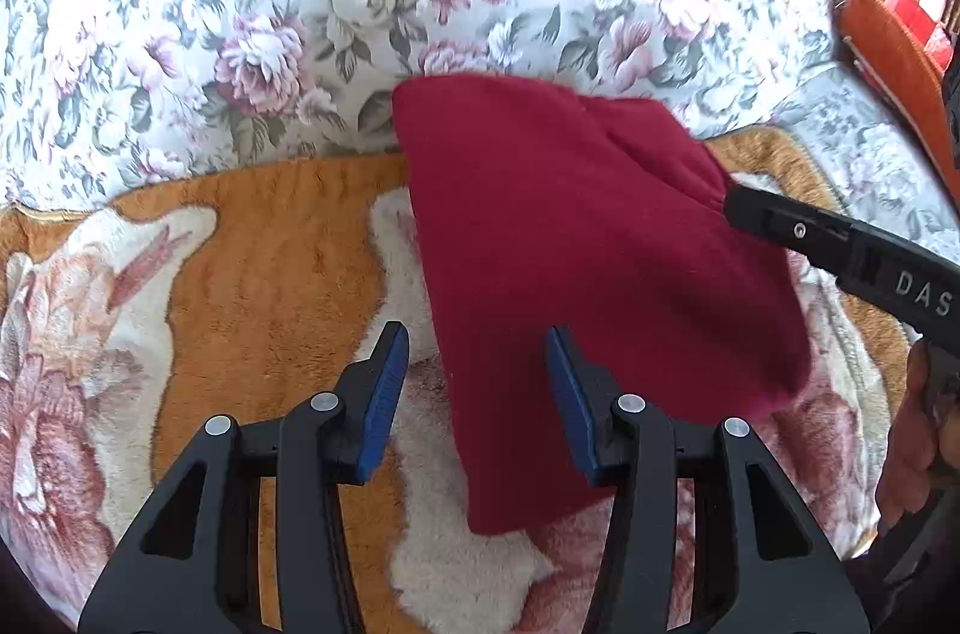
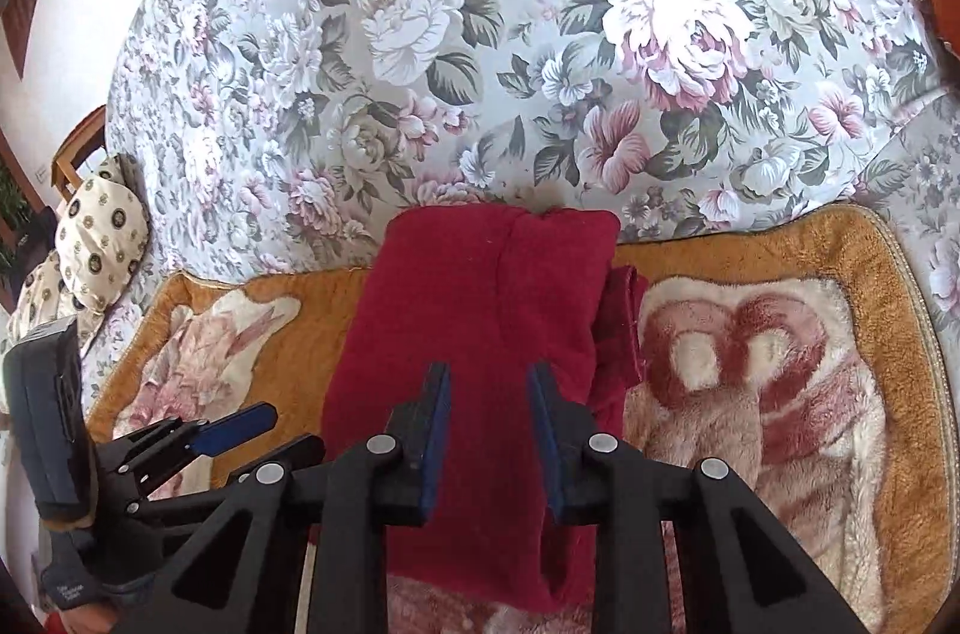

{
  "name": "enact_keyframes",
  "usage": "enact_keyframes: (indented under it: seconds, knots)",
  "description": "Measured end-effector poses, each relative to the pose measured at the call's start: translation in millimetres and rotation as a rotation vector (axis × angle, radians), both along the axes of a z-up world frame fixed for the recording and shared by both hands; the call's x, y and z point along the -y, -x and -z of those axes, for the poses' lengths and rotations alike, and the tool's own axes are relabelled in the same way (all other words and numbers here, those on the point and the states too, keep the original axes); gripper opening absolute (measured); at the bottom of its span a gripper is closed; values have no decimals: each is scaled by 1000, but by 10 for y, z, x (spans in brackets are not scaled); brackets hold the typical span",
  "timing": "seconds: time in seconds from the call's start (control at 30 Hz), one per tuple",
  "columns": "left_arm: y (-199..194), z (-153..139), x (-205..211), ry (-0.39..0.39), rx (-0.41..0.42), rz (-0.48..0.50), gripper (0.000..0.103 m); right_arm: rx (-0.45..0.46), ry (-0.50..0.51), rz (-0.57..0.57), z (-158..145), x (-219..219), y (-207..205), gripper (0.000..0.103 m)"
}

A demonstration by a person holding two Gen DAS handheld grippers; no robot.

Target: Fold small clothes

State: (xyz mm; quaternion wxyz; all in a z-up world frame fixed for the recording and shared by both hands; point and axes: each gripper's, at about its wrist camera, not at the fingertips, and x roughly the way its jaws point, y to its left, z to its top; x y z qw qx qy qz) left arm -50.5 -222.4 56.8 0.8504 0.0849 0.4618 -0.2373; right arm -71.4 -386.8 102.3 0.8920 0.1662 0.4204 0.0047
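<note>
A dark red small garment (image 1: 576, 262) lies folded on an orange and cream plush blanket (image 1: 252, 262). It also shows in the right wrist view (image 2: 480, 334). My left gripper (image 1: 477, 364) is open and empty, its fingertips at the garment's near left edge. My right gripper (image 2: 489, 394) is open, its jaws straddling the cloth just above it. In the left wrist view the right gripper (image 1: 744, 208) comes in from the right and meets the garment's right edge. The left gripper (image 2: 240, 430) shows at the lower left of the right wrist view.
A floral bedspread (image 2: 510, 33) covers the bed beyond the plush blanket (image 2: 780, 364). A patterned pillow (image 2: 102, 238) lies at the far left. An orange cushion (image 1: 894, 57) lies at the right edge.
</note>
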Motion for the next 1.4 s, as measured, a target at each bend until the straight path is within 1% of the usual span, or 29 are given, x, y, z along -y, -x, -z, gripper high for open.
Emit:
enact_keyframes:
  seconds: [0.07,0.1,0.13,0.17,0.23,0.33,0.4,0.5,0.6,0.8,0.87,1.0,1.13,1.2,1.23,1.27,1.3,1.33,1.37,1.4]
  knots:
    - [-56,108,17,6,-31,-3,47,-51,0,10,164,29,-8,23]
    - [-64,137,22,9,-34,-3,52,-58,0,5,239,32,20,23]
    - [-64,163,27,8,-29,-8,60,-60,9,0,313,22,42,22]
    - [-69,179,26,9,-25,-13,62,-58,17,0,383,16,62,21]
    - [-88,210,30,23,-39,-20,62,-31,13,9,432,7,90,21]
    - [-87,194,31,23,-41,-25,62,-23,15,6,394,-5,92,21]
    - [-67,158,29,15,-32,-27,62,-21,-9,5,321,0,129,21]
    - [-25,89,8,9,-15,-33,62,10,-46,13,184,-19,260,21]
    - [42,16,-21,-4,8,-40,62,20,-29,7,104,-93,370,22]
    - [161,-129,-105,0,57,-62,62,15,-16,18,72,-141,484,25]
    - [197,-181,-138,1,74,-72,62,21,4,29,31,-149,526,27]
    - [251,-260,-183,12,85,-91,62,27,22,34,-22,-183,577,35]
    - [230,-258,-211,23,55,-102,62,18,29,64,-45,-141,570,39]
    - [191,-240,-244,65,27,-96,62,29,12,95,-49,-58,566,47]
    - [148,-219,-256,81,4,-98,63,28,1,112,-28,3,540,56]
    - [104,-194,-266,95,-20,-102,64,19,-14,120,9,59,501,62]
    - [43,-163,-283,117,-51,-105,68,5,-36,127,62,121,450,68]
    - [7,-144,-295,140,-70,-110,73,-8,-61,132,120,181,399,68]
    - [-48,-115,-311,173,-90,-117,74,-20,-91,140,192,251,341,68]
    - [-115,-80,-324,205,-110,-123,78,-31,-119,149,262,318,282,68]
